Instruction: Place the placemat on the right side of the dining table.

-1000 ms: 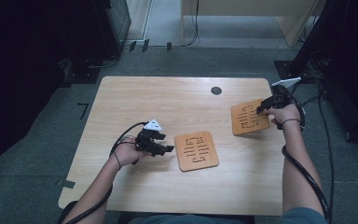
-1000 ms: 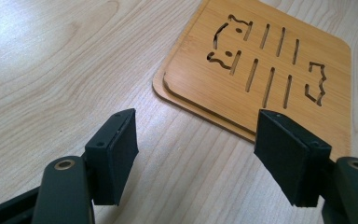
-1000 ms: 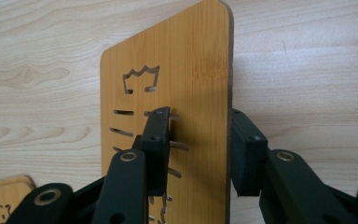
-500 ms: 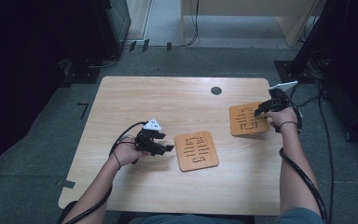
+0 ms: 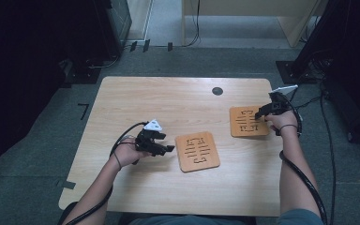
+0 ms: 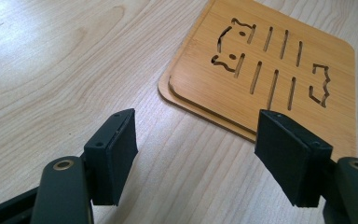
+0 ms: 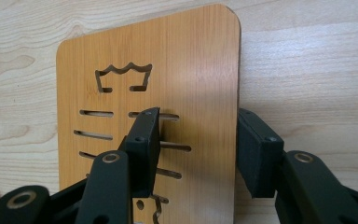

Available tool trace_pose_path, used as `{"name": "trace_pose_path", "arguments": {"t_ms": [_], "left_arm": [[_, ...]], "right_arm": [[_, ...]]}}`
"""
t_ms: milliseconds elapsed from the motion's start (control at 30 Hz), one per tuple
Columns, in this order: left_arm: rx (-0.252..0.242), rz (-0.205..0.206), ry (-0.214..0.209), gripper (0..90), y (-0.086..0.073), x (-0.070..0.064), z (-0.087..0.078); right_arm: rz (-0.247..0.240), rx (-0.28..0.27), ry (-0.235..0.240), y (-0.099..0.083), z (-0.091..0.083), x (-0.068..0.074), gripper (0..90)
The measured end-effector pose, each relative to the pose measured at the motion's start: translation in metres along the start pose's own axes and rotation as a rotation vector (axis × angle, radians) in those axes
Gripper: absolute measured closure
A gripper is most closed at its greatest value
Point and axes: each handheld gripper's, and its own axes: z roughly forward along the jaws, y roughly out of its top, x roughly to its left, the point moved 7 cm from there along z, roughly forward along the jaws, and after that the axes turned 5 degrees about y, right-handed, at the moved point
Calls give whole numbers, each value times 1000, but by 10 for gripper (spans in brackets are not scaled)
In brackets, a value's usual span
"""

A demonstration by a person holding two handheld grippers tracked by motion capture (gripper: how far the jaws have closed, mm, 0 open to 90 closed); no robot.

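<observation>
A square bamboo trivet with a cut-out crown and slots (image 7: 168,93) lies flat near the table (image 5: 168,98)'s right edge, crown end toward the left, slots running front-to-back. The right gripper (image 7: 198,149) straddles its edge, jaws apart. The left gripper (image 6: 200,154) hovers open beside a second slotted trivet (image 5: 197,151) near the centre.

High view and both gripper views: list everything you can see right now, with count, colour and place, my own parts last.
Bamboo trivets: at least three, orange-brown with slot cut-outs; two stacked at table centre-front, one at the right edge.
Table: one, light wood, centre.
Cable port: one, dark, round, far side of tabletop.
Floor: grey carpet, around the table.
Left gripper: one, black, open, beside the stacked trivets, apart from them.
Right gripper: one, black, open, jaws straddling the right trivet's edge.
Forearms: two, left, right, entering from the bottom.
</observation>
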Motion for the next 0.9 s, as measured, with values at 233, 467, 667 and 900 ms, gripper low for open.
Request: {"name": "trace_pose_path", "arguments": {"t_ms": [233,467,667,900], "left_arm": [[-1,1,0,285,0,0,0],[-3,2,1,285,0,1,0],[-1,4,1,285,0,1,0],[-2,3,3,284,0,2,0]], "right_arm": [[0,-2,-1,0,2,1,542],[-12,2,-22,0,6,-3,542],[-5,-2,-5,-1,6,-3,551],[-17,-7,1,-3,7,-1,536]]}}
